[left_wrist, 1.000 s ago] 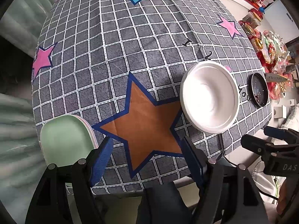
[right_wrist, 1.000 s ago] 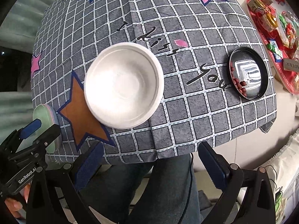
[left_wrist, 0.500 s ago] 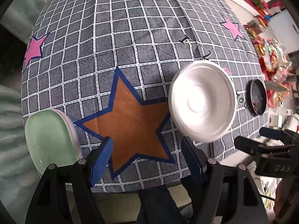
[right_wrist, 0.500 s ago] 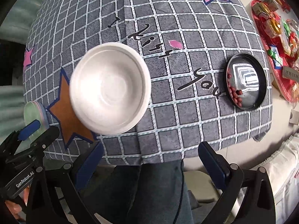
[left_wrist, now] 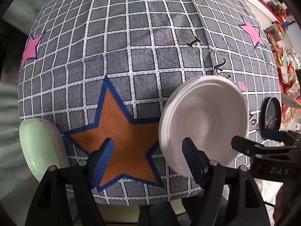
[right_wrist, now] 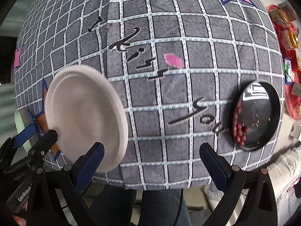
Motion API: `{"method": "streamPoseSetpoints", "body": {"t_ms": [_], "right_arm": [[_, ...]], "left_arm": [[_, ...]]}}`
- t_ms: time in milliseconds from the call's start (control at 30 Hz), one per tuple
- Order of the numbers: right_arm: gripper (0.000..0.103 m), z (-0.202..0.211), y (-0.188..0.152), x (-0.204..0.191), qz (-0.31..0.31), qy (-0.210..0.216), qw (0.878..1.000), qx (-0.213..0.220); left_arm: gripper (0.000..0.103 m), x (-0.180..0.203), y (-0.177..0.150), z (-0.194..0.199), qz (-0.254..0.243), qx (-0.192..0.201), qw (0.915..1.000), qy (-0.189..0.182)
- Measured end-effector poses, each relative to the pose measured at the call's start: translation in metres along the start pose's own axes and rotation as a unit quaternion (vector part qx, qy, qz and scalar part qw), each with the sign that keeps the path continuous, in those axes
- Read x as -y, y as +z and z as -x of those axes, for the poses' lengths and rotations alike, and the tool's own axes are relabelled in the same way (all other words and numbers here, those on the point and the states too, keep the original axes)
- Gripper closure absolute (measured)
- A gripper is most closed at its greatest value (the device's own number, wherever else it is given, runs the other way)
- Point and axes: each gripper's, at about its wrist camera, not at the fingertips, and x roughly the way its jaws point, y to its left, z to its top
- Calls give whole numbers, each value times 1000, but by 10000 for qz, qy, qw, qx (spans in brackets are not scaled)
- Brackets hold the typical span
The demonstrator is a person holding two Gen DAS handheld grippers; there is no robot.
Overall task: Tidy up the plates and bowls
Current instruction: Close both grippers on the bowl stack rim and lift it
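A grey checked tablecloth (left_wrist: 143, 43) with stars covers the table. The white bowl (left_wrist: 205, 120) sits near its front edge, larger in both views than a second ago. Only the left view shows the green plate (left_wrist: 39, 146) clearly; the right shows beads in the black dish (right_wrist: 257, 114). The left gripper (left_wrist: 148, 160) and the right gripper (right_wrist: 150, 160) hang spread and empty.

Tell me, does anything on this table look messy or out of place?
The black plate near the table's right edge still holds red berry-like bits and crumbs, unlike the clean white bowl. The green plates sit at the tablecloth's left edge.
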Motion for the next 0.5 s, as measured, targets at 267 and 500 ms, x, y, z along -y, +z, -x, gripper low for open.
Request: {"method": "streamPoseSetpoints", "body": {"t_ms": [267, 500], "right_arm": [[8, -12, 29, -14, 333, 1, 9994, 127], [45, -34, 42, -34, 518, 223, 9984, -70]], "left_arm": [[25, 18, 16, -34, -128, -162, 9996, 217], [34, 31, 19, -61, -19, -390, 9992, -45]]}}
